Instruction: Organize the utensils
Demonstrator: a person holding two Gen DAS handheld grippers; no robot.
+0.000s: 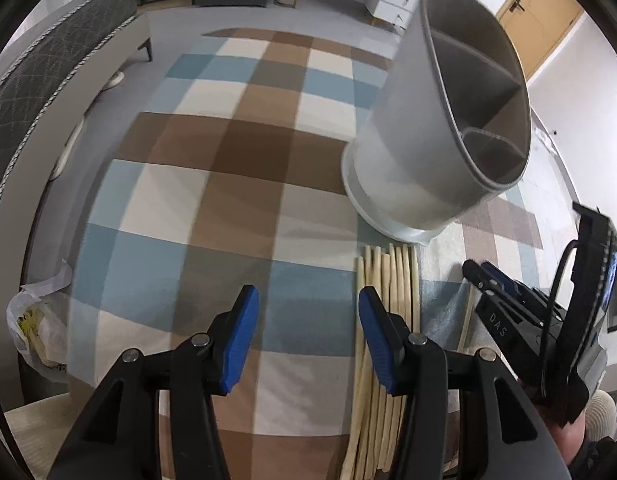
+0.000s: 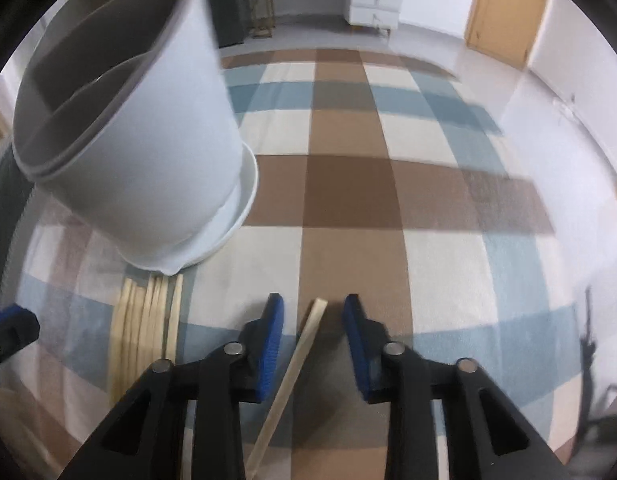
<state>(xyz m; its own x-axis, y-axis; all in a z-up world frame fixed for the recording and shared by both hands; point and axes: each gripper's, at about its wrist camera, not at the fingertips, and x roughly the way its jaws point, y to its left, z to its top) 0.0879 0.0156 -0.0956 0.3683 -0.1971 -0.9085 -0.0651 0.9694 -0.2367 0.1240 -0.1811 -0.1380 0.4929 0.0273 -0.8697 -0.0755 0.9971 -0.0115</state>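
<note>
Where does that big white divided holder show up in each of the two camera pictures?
Left wrist view: the white utensil holder stands upper right, beyond a row of chopsticks.
Right wrist view: the same holder fills the upper left.
Shared landmark: the row of pale chopsticks lying on the checked cloth just in front of the holder's base.
</note>
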